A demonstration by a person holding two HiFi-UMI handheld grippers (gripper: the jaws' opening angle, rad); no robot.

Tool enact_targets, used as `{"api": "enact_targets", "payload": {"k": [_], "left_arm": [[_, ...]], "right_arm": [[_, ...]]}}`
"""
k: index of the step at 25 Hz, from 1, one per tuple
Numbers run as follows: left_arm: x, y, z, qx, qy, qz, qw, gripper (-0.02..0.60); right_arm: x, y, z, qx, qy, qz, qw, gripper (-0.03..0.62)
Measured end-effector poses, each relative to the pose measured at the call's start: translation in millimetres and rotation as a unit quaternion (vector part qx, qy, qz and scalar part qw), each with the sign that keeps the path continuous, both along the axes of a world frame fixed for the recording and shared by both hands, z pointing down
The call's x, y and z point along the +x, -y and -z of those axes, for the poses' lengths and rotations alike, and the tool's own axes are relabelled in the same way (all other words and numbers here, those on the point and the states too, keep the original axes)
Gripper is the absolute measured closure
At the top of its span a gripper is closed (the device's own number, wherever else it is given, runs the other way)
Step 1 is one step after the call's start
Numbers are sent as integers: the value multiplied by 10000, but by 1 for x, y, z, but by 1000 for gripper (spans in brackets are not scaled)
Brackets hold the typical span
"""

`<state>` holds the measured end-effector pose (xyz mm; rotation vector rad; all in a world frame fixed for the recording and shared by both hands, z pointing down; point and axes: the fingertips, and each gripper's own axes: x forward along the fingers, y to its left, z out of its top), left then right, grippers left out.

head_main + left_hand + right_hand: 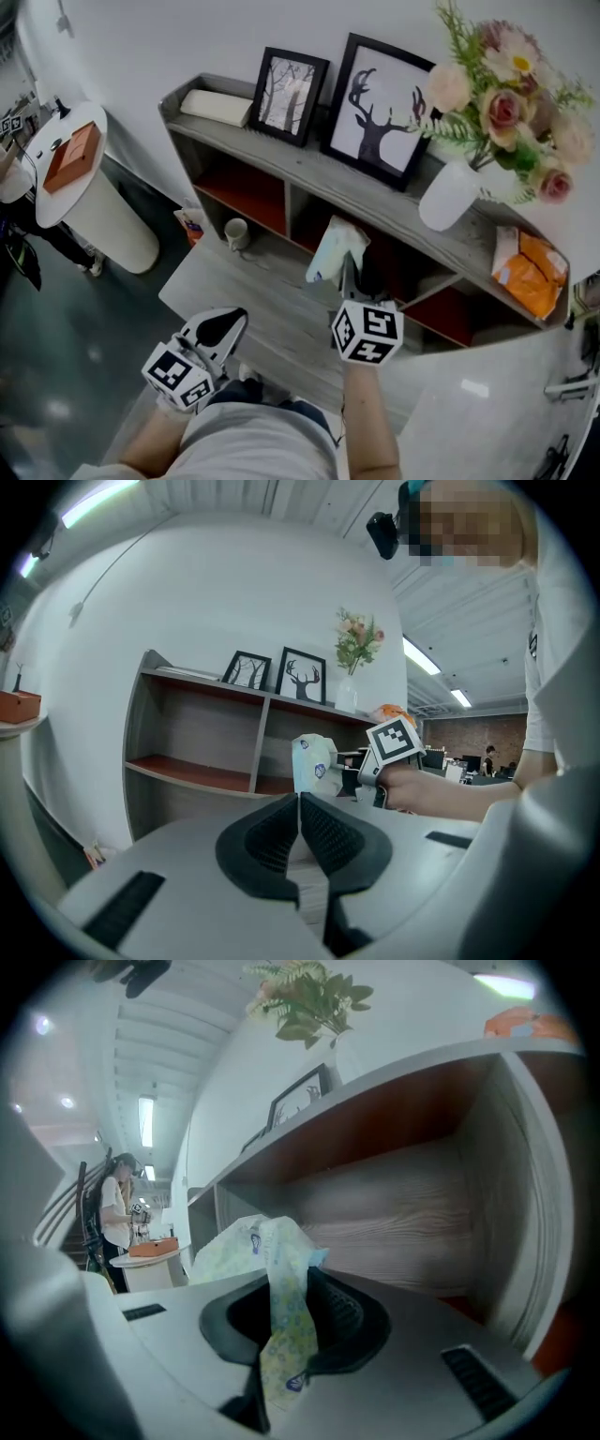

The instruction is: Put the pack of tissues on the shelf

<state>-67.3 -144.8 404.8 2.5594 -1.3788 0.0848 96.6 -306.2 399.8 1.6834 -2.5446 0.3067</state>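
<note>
The pack of tissues (336, 249) is a soft, pale, printed packet. My right gripper (353, 270) is shut on its edge and holds it up in front of the middle opening of the grey shelf (309, 169). In the right gripper view the tissue pack (281, 1288) hangs pinched between the black jaws, with the shelf's red-brown compartment (412, 1213) just ahead. My left gripper (223, 330) hangs low at the left, shut and empty. Its own view shows the left gripper (298, 829) with jaws together and the tissue pack (312, 764) beyond it.
On the shelf top stand two framed pictures (375, 111), a white vase of flowers (450, 195), an orange packet (528, 272) and a flat white box (217, 106). A mug (235, 232) sits on the low ledge. A round white table (75, 178) stands left.
</note>
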Motion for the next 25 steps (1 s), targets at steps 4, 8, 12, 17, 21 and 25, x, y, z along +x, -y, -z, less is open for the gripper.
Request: {"api": "enact_targets", "payload": {"k": [4,8,12,17,21,25], "left_arm": [[-14,5,-4,-68,0,39,10000,560],[-25,12,-7,-104,-15,64,9999,560],[-35,19,-9,-131,-37,93,9999,560],[-45,24,-14,-170,-57,171,9997,560],[-50,25,-16,-193,-62,201,9996,560],[-54,23,-17,-197,-72,223,9995,560]], "right_arm": [[-5,27,-10,-128,-258,-163,9995,530],[-10,48,-19,-269,-400,-254,9985,530],[-14,62,-30,-437,-488,-320,9973,530],[-13,72,-35,-470,-544,-464,9963,486],[-13,76,-33,-416,-519,-541,9963,435],[-7,77,-27,-246,-506,-695,9960,404]]}}
